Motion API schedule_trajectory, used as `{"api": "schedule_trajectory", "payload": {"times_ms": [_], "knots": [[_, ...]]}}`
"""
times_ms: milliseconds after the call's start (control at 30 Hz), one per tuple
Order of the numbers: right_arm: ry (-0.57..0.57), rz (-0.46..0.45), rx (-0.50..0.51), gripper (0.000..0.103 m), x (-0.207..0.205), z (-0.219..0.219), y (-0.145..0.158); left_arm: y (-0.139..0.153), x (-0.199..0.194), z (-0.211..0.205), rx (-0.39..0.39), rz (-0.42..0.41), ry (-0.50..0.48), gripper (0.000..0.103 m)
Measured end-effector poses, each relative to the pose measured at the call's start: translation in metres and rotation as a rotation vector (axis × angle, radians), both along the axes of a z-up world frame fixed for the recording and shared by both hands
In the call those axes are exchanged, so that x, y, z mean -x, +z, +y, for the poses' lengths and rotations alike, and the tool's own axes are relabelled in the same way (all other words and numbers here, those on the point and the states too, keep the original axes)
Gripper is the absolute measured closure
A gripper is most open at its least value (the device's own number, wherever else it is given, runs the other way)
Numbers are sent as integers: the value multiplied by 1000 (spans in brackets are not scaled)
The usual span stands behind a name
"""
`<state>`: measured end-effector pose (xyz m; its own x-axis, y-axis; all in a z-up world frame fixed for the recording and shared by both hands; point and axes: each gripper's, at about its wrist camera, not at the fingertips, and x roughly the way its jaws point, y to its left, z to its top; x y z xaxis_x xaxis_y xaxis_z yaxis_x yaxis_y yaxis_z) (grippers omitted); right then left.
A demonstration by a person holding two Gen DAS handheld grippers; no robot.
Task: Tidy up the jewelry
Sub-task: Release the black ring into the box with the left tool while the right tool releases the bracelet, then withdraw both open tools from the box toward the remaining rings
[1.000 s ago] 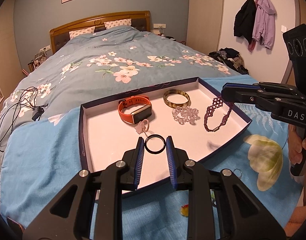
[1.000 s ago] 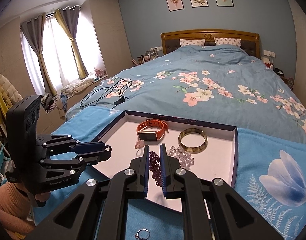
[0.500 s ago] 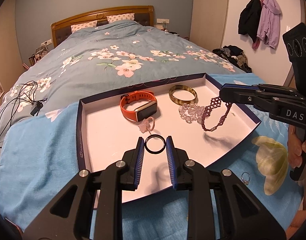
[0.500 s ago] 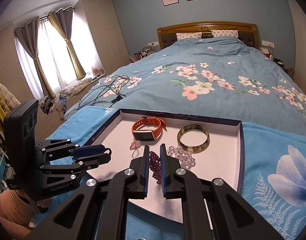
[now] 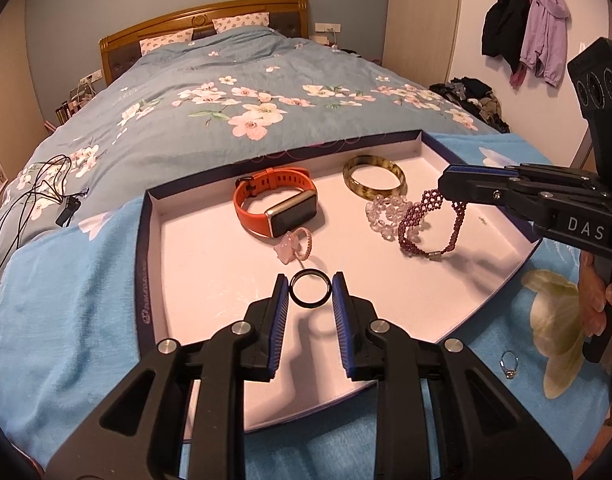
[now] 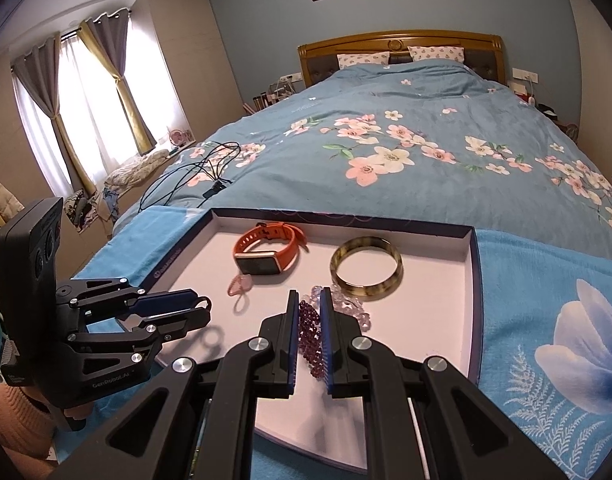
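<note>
Both hands have sunk toward the tray [image 5: 154, 240] since the earlier frames, so it fills more of each view and the purple bracelet's [image 5: 430, 224] lower end now touches the floor on the right. Already laid inside are an orange watch [image 5: 274, 208], a bangle [image 5: 374, 178], a clear bead bracelet [image 5: 386, 216] and a pink ring [image 5: 296, 242]. The right gripper [image 6: 308, 320] is nearly closed, pinching the purple bracelet; the left gripper [image 5: 309, 300] is narrowly parted, clamping a black ring [image 5: 310, 289] above the near middle. Both look ready to release; a silver ring [image 5: 509, 364] lies outside, near right.
</note>
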<state>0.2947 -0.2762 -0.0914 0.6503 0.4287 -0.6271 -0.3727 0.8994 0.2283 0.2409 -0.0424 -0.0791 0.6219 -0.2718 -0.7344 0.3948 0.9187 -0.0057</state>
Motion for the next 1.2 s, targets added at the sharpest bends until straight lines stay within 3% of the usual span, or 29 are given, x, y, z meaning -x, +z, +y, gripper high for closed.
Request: {"api": "schedule_trajectory", "payload": {"times_ms": [367, 833, 967, 1200], "knots": [[-28, 25, 31, 94, -10, -4, -13, -11, -19, -2, 1, 42, 20, 80], [-45, 28, 41, 89, -4, -8, -11, -13, -30, 6, 64, 80, 37, 79], [-36, 9, 37, 84, 8, -9, -2, -1, -18, 13, 65, 33, 50, 69], [42, -35, 43, 78, 45, -8, 13, 27, 25, 28, 76, -63, 31, 65]]}}
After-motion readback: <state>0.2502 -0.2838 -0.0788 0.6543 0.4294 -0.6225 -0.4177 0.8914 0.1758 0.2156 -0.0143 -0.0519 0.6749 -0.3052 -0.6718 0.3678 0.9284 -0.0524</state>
